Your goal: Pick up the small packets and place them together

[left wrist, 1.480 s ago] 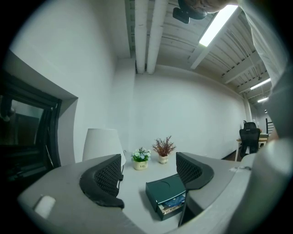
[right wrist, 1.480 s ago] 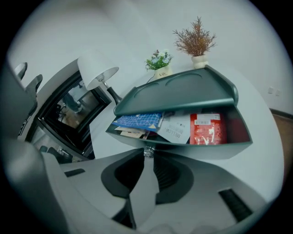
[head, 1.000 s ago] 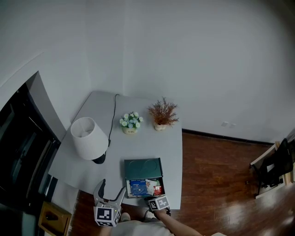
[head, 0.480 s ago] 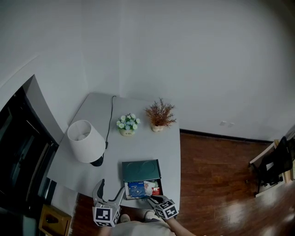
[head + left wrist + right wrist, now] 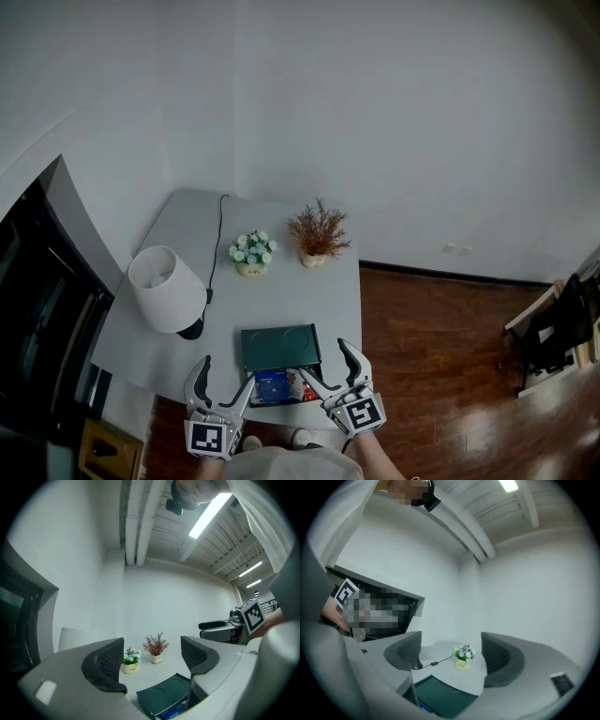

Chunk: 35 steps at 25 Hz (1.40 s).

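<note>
Though the grey tabletop point(image 5: 291, 295) carries a lamp point(image 5: 167, 289), flowers point(image 5: 251, 251) and a dried sprig point(image 5: 317, 234), the work sits at its near edge. There an open green box point(image 5: 279, 345) holds the packets point(image 5: 281, 384) close together, a blue one at the left with lighter and red ones beside it. No packet shows loose on the tabletop, so the gathering looks done or nearly so, and the step in hand seems to be the pause after a drop-off. A next move would call for a check for any stray packet, then lowering one gripper toward it with jaws wide. Both grippers hover over the near edge and point level toward the far wall. The left gripper point(image 5: 223, 380) has its jaws spread wide with nothing between them. The right gripper point(image 5: 325, 361), over the box's right side, has jaws that have just been opening; they stand wide apart and empty.
</note>
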Tool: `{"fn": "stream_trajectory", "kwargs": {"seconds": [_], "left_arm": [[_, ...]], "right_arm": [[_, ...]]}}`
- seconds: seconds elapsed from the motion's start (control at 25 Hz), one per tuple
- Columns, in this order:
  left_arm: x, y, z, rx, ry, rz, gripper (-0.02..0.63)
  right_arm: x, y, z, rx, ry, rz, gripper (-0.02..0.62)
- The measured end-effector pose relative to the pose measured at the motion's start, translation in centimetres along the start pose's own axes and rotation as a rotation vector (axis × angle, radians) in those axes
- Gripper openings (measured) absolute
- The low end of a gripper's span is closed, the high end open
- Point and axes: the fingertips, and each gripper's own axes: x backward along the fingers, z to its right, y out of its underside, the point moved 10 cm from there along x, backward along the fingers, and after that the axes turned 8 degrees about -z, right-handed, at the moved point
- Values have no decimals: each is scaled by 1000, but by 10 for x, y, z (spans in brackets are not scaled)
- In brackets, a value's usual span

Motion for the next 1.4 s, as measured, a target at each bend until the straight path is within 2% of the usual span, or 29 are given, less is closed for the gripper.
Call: {"fn": "stream_trajectory", "kwargs": {"seconds": [0.04, 0.12, 0.24, 0.32, 0.48, 0.56, 0.64, 0.84, 0.92, 1.0, 1.16, 1.2, 1.24, 1.4], "left_arm": [[-1, 0, -1, 11, -5, 11, 389], [-3, 0, -2, 40, -9, 26, 416], [-4, -1, -6, 71, -30, 10, 420], [-4, -2, -10, 97, -37, 8, 407], [-3, -1, -15, 88, -58, 15, 405], [-3, 0, -16, 89, -63, 7, 405], [-5, 4, -18, 91, -71, -11, 405], [-8, 12, -17, 89, -67, -55, 405], [-8, 13, -17, 81, -59, -66, 405], [-7, 15, -16, 80, -55, -78, 405], [-5, 18, -17, 81, -48, -93, 388], [-4, 19, -17, 83, -49, -97, 387], [-3, 19, -18, 84, -49, -99, 387], [1, 18, -18, 77, -45, -103, 379]], "right_arm": [[-1, -4, 3, 16, 8, 8, 420], [-1, -9, 10, 22, 20, 25, 420], [5, -7, 17, -10, 23, 49, 419], [8, -4, 20, -47, 29, 54, 380], [6, 13, 25, -154, 39, -14, 379], [-1, 26, 25, -210, -15, -96, 379], [-12, 48, 22, -299, -107, -227, 355], [-40, 125, 6, -648, -331, -605, 350], [-51, 152, -5, -721, -422, -719, 350], [-63, 175, -13, -718, -470, -825, 350], [-87, 210, -27, -696, -510, -1009, 348], [-92, 217, -30, -701, -515, -1043, 339], [-96, 224, -33, -710, -518, -1073, 290], [-106, 239, -42, -697, -509, -1162, 287]]}}
